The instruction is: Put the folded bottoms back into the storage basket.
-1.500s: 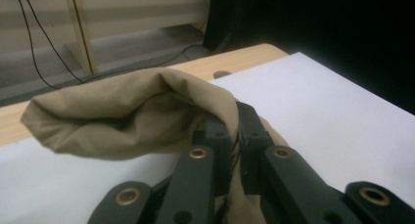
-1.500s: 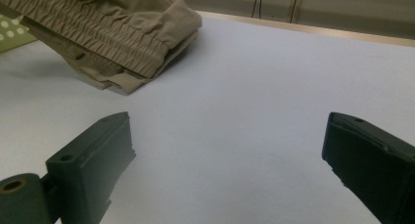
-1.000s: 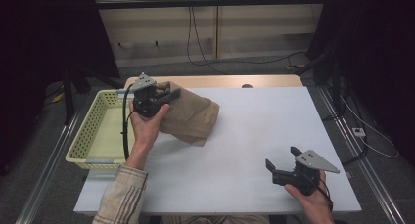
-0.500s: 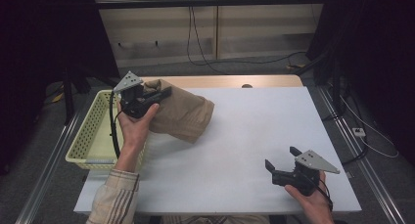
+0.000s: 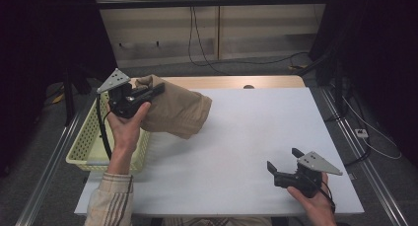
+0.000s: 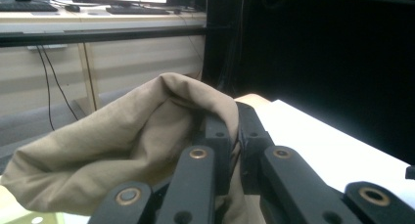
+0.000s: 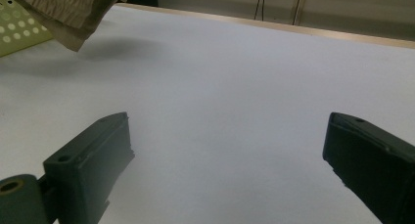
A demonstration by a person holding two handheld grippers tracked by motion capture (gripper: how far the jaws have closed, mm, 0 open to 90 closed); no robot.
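We see the left gripper clamped on a crumpled tan cloth garment, lifted beside the pale yellow perforated plastic basket; our right gripper rests with jaws apart on the white table

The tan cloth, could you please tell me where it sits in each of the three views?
High view: tan cloth at upper left, held up by the left gripper beside the yellow basket.
Left gripper view: centre and left, pinched between the jaws.
Right gripper view: top left corner, hanging above the table.
Shared landmark: white table.
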